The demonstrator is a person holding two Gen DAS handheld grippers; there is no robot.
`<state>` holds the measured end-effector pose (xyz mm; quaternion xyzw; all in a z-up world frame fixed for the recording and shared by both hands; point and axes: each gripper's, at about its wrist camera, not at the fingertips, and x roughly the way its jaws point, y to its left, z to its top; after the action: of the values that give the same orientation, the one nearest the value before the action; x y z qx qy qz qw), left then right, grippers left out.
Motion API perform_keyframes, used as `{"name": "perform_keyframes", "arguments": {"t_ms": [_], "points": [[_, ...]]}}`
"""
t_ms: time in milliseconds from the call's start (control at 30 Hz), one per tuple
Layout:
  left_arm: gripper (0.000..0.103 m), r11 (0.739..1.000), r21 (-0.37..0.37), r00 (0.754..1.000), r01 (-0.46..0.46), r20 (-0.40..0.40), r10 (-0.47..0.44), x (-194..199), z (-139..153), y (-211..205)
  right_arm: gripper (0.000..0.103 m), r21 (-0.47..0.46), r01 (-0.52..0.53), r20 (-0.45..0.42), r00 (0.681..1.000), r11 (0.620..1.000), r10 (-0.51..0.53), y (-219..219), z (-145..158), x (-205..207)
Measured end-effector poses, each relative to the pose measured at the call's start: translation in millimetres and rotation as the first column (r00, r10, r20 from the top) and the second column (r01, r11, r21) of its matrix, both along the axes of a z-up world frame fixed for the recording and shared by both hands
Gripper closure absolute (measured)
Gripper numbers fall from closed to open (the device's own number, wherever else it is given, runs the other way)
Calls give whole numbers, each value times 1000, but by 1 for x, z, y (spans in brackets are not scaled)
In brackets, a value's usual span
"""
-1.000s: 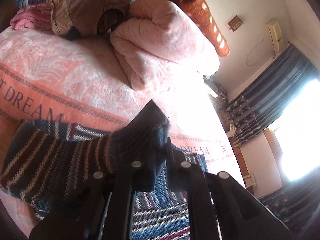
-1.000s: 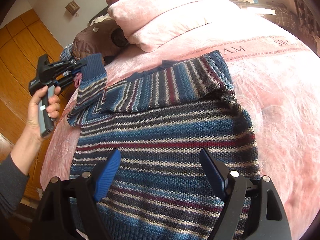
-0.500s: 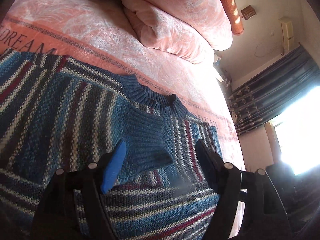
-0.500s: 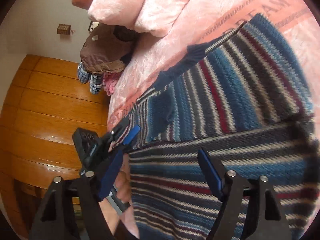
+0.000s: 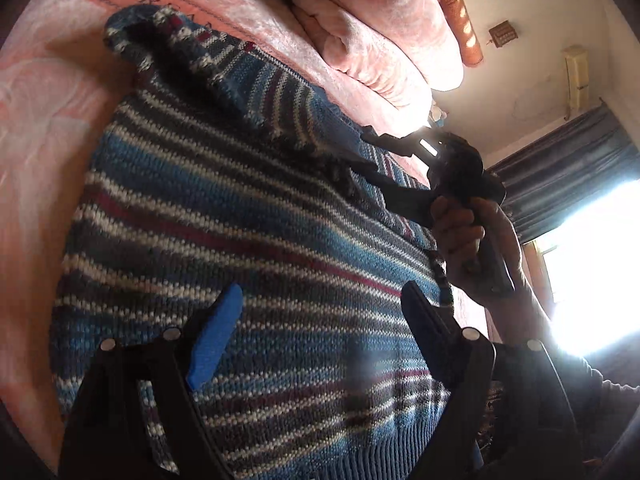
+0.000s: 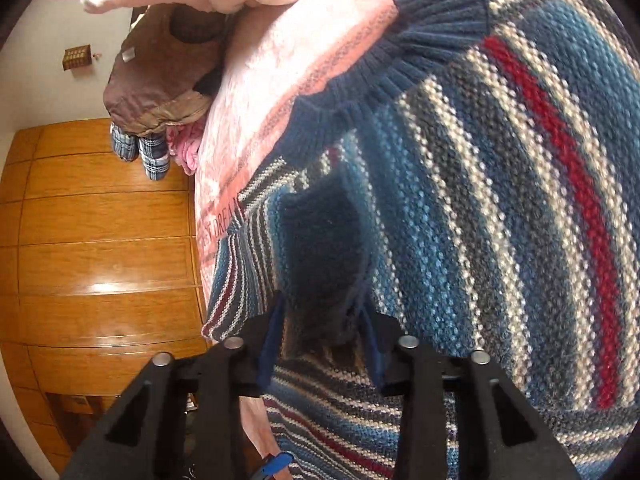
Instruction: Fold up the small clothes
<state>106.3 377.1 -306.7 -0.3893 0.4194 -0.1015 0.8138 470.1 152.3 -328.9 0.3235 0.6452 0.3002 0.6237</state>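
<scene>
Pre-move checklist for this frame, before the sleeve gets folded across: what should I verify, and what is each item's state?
1. Right gripper closed on the sleeve cuff: ok.
2. Left gripper open, holding nothing: ok.
3. Striped sweater body flat on the pink bedspread: ok.
4. Left sleeve already folded onto the body: cannot tell.
5. Hem edge lying straight: cannot tell, hidden behind the left fingers.

My left gripper [image 5: 320, 332] is black framing with silver screws and blue finger pads [image 5: 216, 338] (my sleeve [image 5: 608, 396] is dark grey).
</scene>
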Motion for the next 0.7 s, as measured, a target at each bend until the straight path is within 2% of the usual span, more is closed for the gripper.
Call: {"name": "perform_keyframes", "arguments": {"t_ms": [33,67,200,467,600,700], "points": [[22,1000,-3,1000,-6,-7,6,-6,-3,2,91,-27,1,16,1000,1000,0,2,3,3],[22,1000,-5,1000,-9,-14,9,-11,-5,4,95,-52,-4,32,999,999,6,4,8,5],[22,1000,-9,1000,-28,-7,28,-27,-1,19,95,-147,-53,151,986,988,75,18,50,7],[23,998,-11,996,-67,54,68,-32,35,56,95,-226,-84,339,927,971,159,26,155,18],[24,998,-15,994,-68,89,69,-26,52,69,95,-265,-67,390,905,962,170,14,186,25],[24,997,-12,991,-74,107,74,-13,65,76,95,-280,-41,407,900,959,157,1,199,32]]}}
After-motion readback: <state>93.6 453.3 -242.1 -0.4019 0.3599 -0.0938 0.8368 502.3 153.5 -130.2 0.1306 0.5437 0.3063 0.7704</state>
